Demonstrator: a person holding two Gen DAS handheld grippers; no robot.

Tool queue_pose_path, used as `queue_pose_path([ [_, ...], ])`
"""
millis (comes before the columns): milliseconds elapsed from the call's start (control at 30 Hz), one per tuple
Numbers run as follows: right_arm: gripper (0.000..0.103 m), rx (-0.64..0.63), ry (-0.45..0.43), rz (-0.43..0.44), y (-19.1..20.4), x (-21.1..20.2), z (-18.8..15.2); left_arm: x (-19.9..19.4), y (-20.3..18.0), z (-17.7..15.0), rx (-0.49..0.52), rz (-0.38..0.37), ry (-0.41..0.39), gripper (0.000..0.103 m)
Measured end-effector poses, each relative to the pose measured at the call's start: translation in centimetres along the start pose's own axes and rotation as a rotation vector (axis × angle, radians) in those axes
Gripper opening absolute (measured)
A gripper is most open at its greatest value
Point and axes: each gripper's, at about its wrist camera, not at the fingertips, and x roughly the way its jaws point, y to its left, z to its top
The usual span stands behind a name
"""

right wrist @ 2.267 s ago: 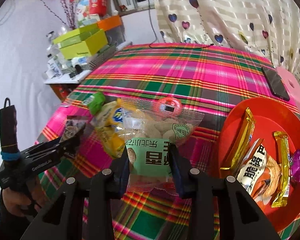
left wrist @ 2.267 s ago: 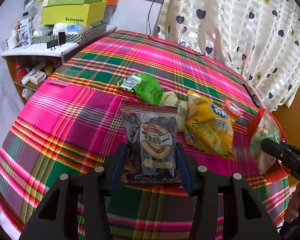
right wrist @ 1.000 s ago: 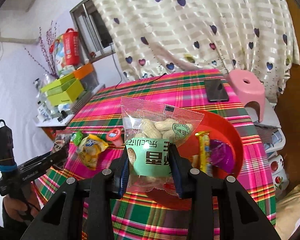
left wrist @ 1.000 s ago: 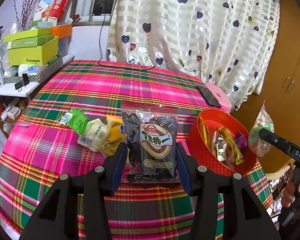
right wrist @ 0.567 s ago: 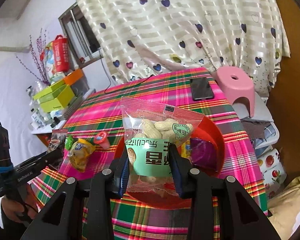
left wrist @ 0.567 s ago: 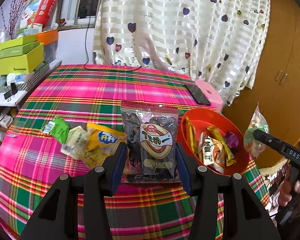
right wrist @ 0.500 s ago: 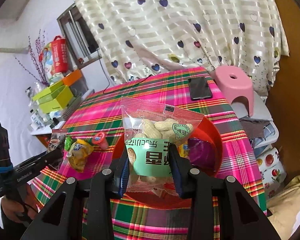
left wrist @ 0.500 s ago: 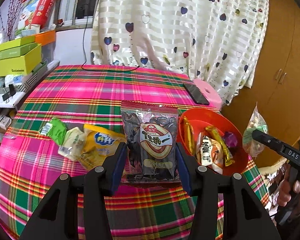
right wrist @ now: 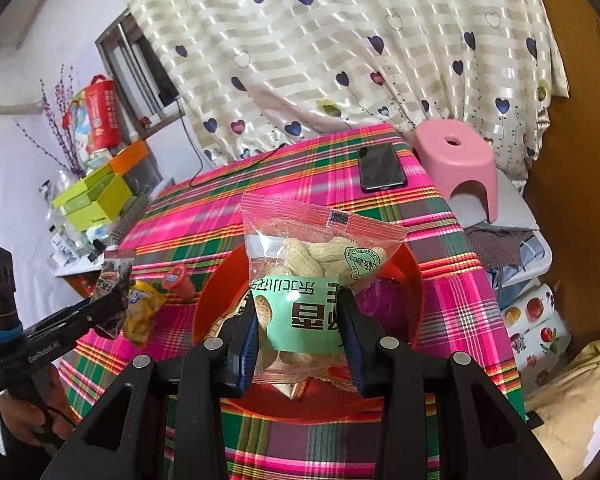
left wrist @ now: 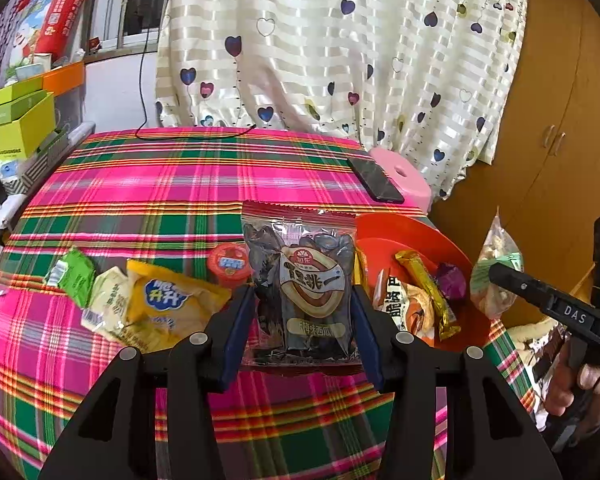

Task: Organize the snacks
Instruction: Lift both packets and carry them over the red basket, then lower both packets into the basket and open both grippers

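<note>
Seed packet (left wrist: 306, 288) clamped between left jaws | peanut bag (right wrist: 312, 280) clamped between right jaws, over red bowl (right wrist: 414, 280)

You're in lived-in home room. Signs: table (left wrist: 160, 184) under bright pink-green plaid cloth, heart-print striped curtain (left wrist: 340, 52) behind it, pink plastic stool (right wrist: 456, 160) beside table, wooden cupboard doors (left wrist: 560, 120) at right. Smartphone (right wrist: 381, 168) lies on cloth. Cluttered side shelf holds lime-green boxes (right wrist: 96, 196); fruit-print storage bin (right wrist: 536, 324) near stool.
</note>
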Motion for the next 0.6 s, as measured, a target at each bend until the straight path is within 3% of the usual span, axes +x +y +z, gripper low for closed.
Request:
queue_pose_path([
  [600,0.035,-0.054,0.091,-0.013,0.5,6.2,1.7,3.1,-0.5,1.4,0.013,-0.015,0.036,0.049],
])
